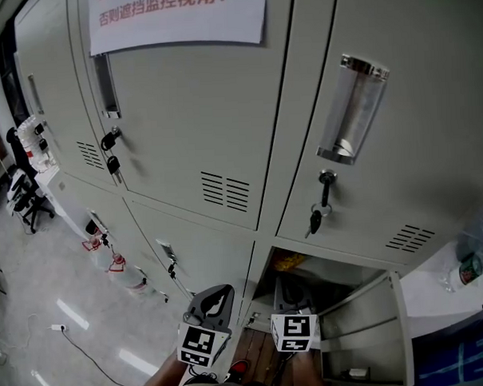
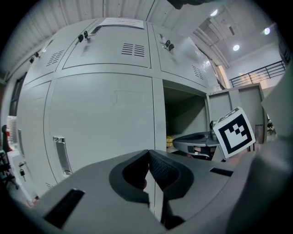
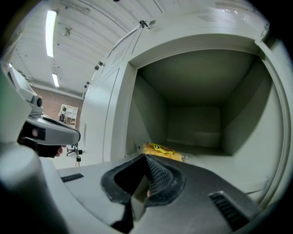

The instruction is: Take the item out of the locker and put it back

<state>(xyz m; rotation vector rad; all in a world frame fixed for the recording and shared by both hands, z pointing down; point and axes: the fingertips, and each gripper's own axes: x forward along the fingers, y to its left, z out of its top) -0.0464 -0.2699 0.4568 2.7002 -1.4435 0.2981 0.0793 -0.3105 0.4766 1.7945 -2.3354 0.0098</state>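
left gripper (image 2: 149,154): jaws closed tip to tip, nothing in them. sits outside the locker (image 3: 197,123), left of its opening, facing the shut door next to it. not the arm for this

packet (image 3: 162,150): yellow, on the locker floor, front-left part, just inside the lip. lies flat; long axis looks to run roughly across the opening rather than into the depth

right gripper (image 3: 145,157): at the locker mouth, pointing in, packet straight ahead just past the tips. clearly the nearer one. jaws pinched together, empty; packet beyond them, not touching

door (image 1: 367,319): swung open to the right of the locker opening, out of the reach line

my read: take-out not started yet. right gripper has to spread its jaws before going in, then push straight forward into the locker. since the packet lies crosswise, closing over its short side should suit. risk: soft wrapper slips, or gets shoved back toward the locker's rear wall instead of being gripped
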